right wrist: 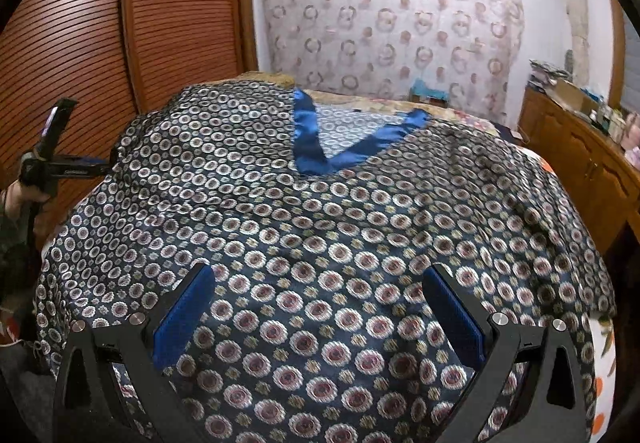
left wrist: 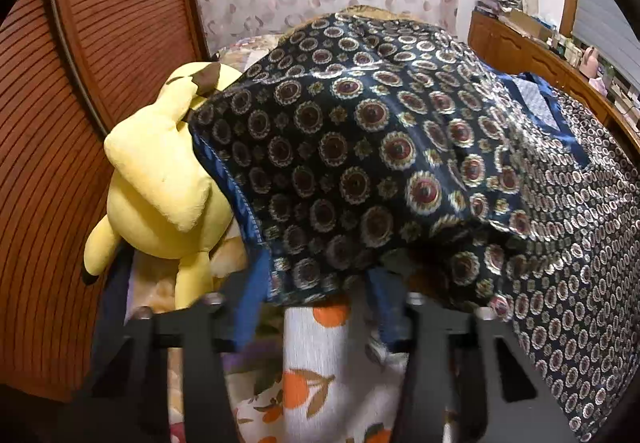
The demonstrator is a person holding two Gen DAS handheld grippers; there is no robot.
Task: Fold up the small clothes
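Note:
A dark blue garment (right wrist: pixel 320 227) printed with round medallions lies spread over the bed, its bright blue V-neck band (right wrist: pixel 320 159) at the far side. My right gripper (right wrist: pixel 318 283) hovers open over the near part of the cloth, blue pads (right wrist: pixel 188 307) wide apart with nothing pinched. My left gripper (right wrist: pixel 106 163), held by a hand at the far left, grips the garment's left edge. In the left wrist view the garment (left wrist: pixel 360 147) drapes over my left gripper (left wrist: pixel 316 295) and hides its fingertips. The jaws stand partly closed on bunched cloth.
A yellow plush toy (left wrist: pixel 160 179) lies on the bed just left of the lifted cloth. The bedsheet (left wrist: pixel 320 371) is white with orange fruit. Slatted wooden wardrobe doors (right wrist: pixel 132 43) stand to the left, a cluttered wooden cabinet (right wrist: pixel 580 151) to the right.

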